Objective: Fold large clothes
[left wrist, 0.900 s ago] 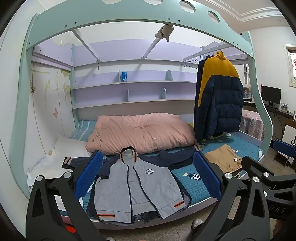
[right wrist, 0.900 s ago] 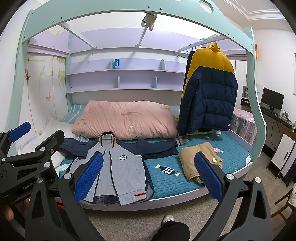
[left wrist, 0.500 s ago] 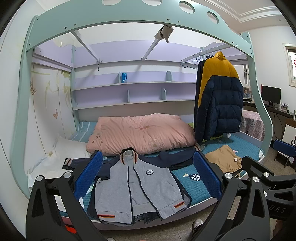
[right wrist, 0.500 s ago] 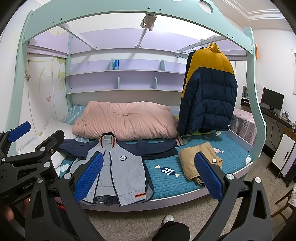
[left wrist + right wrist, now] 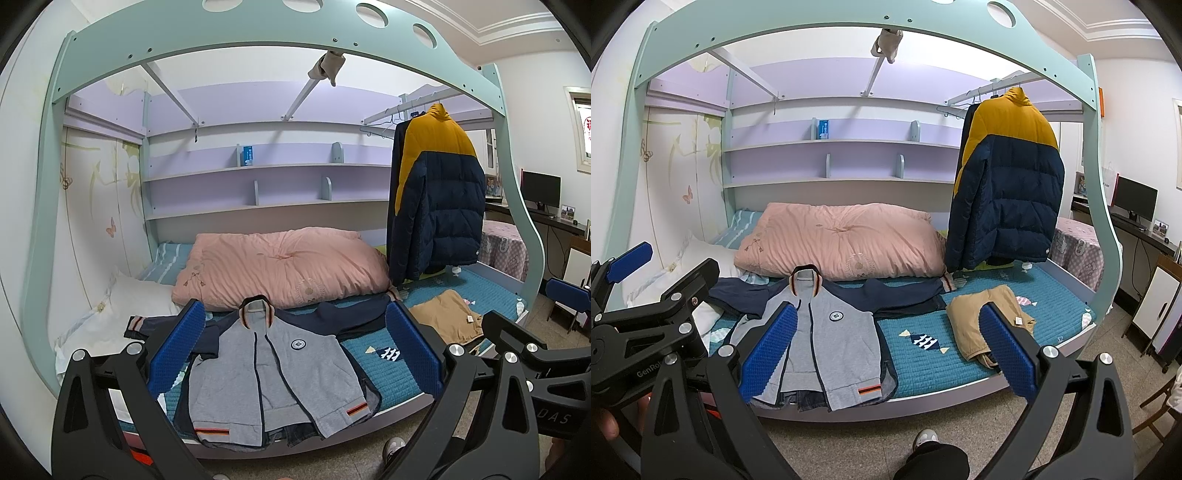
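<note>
A grey zip jacket with navy sleeves point(image 5: 273, 373) point(image 5: 827, 343) lies spread face up on the teal bed cover point(image 5: 388, 373), collar toward the pink duvet, hem hanging at the bed's front edge. My left gripper point(image 5: 295, 354) hovers in front of the bed, open, blue pads wide apart with nothing between them. My right gripper point(image 5: 886, 350) is likewise open and empty, off the bed's edge. Each gripper shows at the edge of the other's view. A folded tan garment point(image 5: 990, 328) point(image 5: 447, 321) rests to the jacket's right.
A pink duvet point(image 5: 280, 269) fills the back of the bed, a white pillow point(image 5: 122, 306) the left. A navy-and-yellow puffer coat point(image 5: 1008, 184) hangs at the right. The teal bunk frame point(image 5: 240, 33) arches overhead. A shoe point(image 5: 925, 439) stands on the tiled floor.
</note>
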The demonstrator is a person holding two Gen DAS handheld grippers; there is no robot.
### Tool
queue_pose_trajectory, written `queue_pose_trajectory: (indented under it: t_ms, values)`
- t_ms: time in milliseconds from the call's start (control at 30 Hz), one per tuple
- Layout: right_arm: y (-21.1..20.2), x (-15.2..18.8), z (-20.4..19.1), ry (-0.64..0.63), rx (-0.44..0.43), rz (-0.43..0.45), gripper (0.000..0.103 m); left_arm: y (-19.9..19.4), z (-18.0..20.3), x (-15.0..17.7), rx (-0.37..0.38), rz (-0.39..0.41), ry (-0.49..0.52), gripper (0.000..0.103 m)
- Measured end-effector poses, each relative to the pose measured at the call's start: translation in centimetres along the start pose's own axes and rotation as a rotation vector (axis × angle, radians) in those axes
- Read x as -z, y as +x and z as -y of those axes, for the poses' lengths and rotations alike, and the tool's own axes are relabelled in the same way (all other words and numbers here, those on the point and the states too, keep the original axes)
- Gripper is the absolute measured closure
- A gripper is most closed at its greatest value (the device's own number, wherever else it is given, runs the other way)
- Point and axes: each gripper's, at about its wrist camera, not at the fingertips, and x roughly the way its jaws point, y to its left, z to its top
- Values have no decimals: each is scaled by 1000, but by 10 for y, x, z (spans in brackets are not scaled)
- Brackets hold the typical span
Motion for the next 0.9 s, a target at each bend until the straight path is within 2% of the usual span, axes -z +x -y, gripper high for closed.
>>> queue_pose_trajectory:
  t_ms: [900]
  values:
    - [-1, -2, 2, 1, 0, -3, 8, 0, 0, 0, 1, -4, 1, 5]
